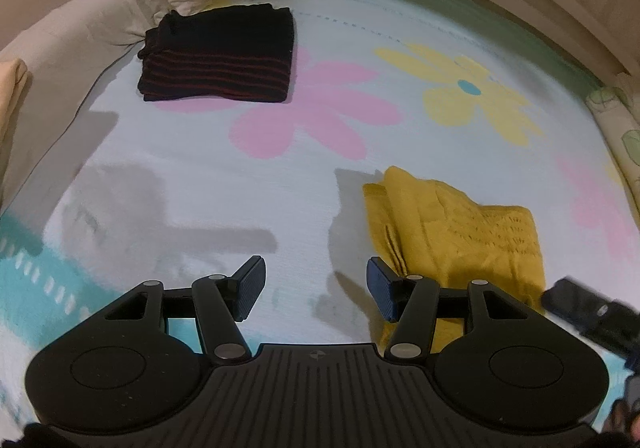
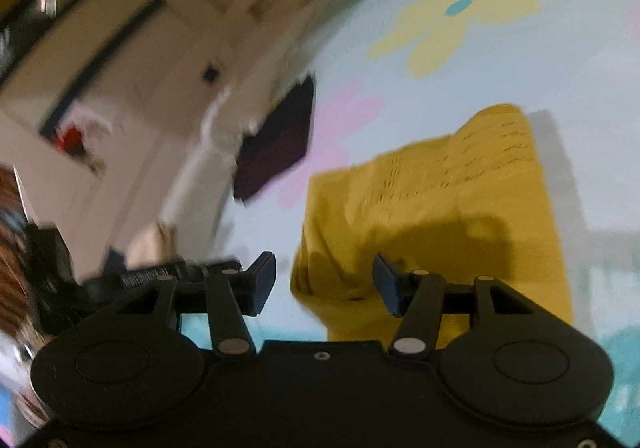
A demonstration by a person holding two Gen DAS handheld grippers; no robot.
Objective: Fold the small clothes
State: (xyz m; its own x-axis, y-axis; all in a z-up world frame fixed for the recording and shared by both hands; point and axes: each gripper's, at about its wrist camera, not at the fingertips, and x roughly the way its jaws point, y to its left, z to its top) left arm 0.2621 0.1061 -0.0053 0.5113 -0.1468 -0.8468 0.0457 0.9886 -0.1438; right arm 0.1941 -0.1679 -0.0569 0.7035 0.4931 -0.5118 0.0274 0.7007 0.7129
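With both grippers, left (image 1: 316, 288) and right (image 2: 324, 286), standing apart and empty, the yellow garment (image 1: 452, 232) lay half-folded well short of the folded black garment (image 1: 218, 54), so pinching one edge squarely seemed wisest.

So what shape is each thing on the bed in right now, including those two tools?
Black striped garment: folded into a neat stack, lying near the pillows.
Yellow garment: partly folded, still rumpled, lying flat on the blanket.
Left tool: open, nothing between its jaws.
Right tool: open, nothing gripped, over the yellow garment's near edge.
Flowered blanket: spread flat.
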